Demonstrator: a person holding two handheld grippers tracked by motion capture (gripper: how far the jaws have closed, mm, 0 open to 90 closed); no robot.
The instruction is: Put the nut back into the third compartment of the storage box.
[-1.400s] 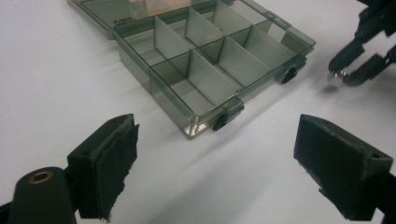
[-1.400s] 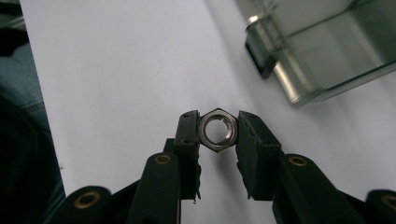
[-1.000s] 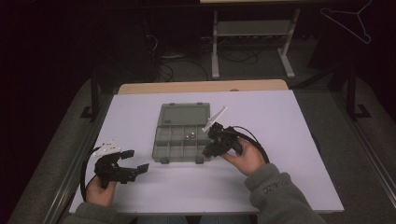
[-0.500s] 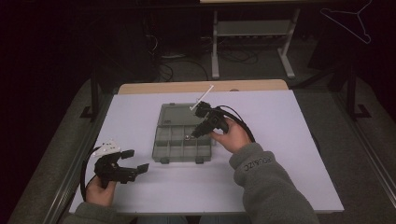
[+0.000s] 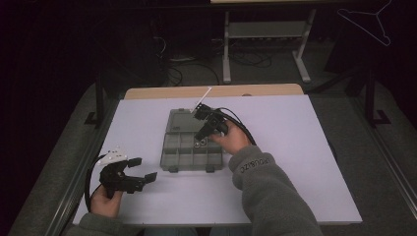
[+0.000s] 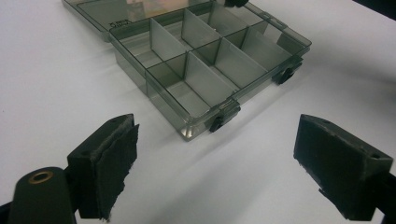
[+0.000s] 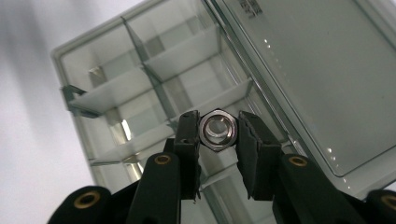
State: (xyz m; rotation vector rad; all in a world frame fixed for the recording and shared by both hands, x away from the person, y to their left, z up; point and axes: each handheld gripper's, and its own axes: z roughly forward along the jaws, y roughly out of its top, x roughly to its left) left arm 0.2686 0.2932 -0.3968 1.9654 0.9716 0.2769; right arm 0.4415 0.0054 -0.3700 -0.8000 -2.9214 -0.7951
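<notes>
Small lettering on grey sleeve (image 5: 255,164), on box lid (image 7: 299,70), neither legible

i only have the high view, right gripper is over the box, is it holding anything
Observer: Yes, the right gripper is shut on a metal hex nut, clamped flat between both jaws.
Operator: anything already in the near compartments
Observer: In the left gripper view, the compartments of the box nearest that camera look bare.
Operator: left one ready
Observer: The left gripper has its jaws wide apart with nothing between them, short of the box.
</notes>
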